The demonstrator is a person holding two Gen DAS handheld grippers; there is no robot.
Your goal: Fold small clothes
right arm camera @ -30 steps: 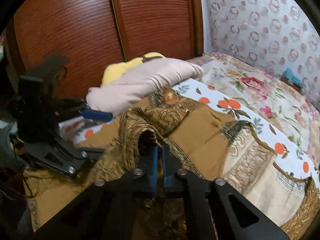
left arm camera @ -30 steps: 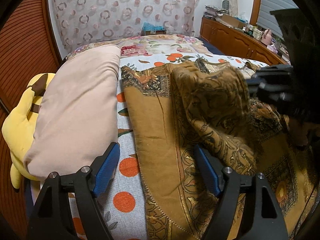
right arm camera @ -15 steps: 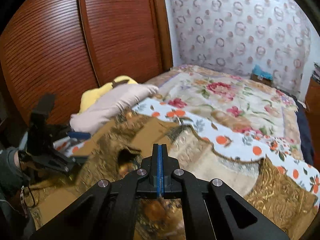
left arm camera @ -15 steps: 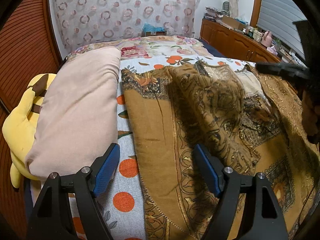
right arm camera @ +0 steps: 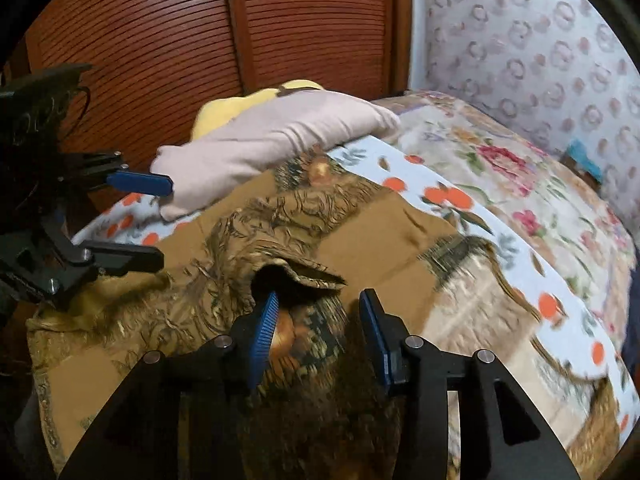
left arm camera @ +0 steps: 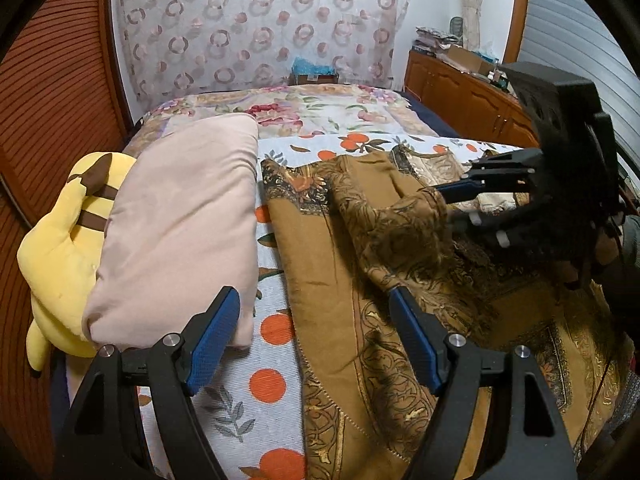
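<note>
A brown, gold-patterned cloth (left arm camera: 340, 264) lies spread on the bed, with a bunched fold (left arm camera: 400, 232) raised in its middle; it also shows in the right wrist view (right arm camera: 360, 236). My left gripper (left arm camera: 316, 320) is open and empty above the cloth's left edge; it shows in the right wrist view (right arm camera: 160, 220) at the left. My right gripper (right arm camera: 316, 308) is open, its jaws just behind the raised fold (right arm camera: 296, 276). In the left wrist view the right gripper (left arm camera: 448, 204) sits against the fold from the right.
A pink pillow (left arm camera: 180, 224) and a yellow plush toy (left arm camera: 60, 248) lie at the bed's left side. The bedspread (left arm camera: 256, 392) has orange dots and flowers. A wooden slatted wardrobe (right arm camera: 160, 40) stands behind, and a cluttered wooden dresser (left arm camera: 460, 84) at the far right.
My right gripper was shut and lifted away half a second ago; now it is open and back low at the cloth's fold. The left gripper stayed put.
</note>
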